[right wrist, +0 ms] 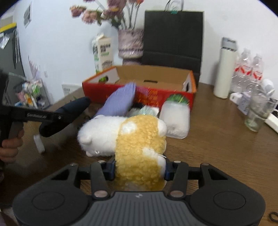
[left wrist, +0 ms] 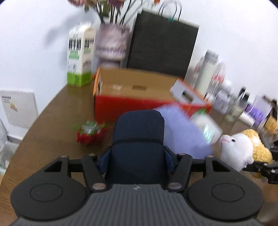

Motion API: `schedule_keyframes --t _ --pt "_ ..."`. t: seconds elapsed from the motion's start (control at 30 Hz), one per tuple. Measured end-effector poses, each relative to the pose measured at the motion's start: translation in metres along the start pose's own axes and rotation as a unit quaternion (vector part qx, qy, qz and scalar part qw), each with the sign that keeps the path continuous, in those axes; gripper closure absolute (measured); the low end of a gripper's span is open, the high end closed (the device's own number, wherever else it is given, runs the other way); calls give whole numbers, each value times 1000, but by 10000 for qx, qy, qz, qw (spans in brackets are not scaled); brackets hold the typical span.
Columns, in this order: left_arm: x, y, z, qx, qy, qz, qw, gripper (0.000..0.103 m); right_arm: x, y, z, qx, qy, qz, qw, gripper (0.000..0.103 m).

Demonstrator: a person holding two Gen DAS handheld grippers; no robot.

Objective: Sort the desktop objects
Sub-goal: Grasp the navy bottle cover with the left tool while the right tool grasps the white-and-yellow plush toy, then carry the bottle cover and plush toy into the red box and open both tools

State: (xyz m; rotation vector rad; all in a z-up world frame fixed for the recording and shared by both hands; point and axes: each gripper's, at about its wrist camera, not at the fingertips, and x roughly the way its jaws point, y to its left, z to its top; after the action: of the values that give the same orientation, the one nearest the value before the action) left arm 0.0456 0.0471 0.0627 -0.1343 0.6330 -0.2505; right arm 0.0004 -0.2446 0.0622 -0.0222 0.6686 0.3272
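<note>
Two grippers are engaged. The right gripper [right wrist: 139, 171] is clamped on the plush toy [right wrist: 139, 139], whose long axis runs across the jaws, head to the left. The left gripper [left wrist: 137, 153] grips a dark blue pouch [left wrist: 139, 139]. The open red box [right wrist: 152, 78] lies straight ahead, beyond both. The brown counter [right wrist: 217, 147] is cluttered toward the white wall.

Flowers [right wrist: 104, 13] cut off at top; bottles [left wrist: 217, 78] blurred.
</note>
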Motion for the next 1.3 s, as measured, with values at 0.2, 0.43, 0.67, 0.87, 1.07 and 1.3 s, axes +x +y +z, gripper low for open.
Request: schedule_keyframes --t 0.2,0.43,0.67,0.87,1.07,1.3 --pt "-10 -11 46 -289 -433 -306 9982 41 -31 -27 34 853 -906 186 9921 57" --pt "49 -28 136 95 -375 498 9980 41 30 -43 122 851 -1040 -200 9907 56" --pt "195 -28 186 209 639 1321 9889 41 188 -56 219 769 363 -658 9942 56" --pt "268 -15 168 310 1709 1858 9671 40 277 -53 223 589 1176 -1219 9838 56" --pt "260 -9 157 469 1507 1855 9699 25 298 -56 206 554 1497 -1313 9784 49" --pt "160 -44 163 1009 482 1447 9831 0 208 -55 202 858 406 -1234 9878 17"
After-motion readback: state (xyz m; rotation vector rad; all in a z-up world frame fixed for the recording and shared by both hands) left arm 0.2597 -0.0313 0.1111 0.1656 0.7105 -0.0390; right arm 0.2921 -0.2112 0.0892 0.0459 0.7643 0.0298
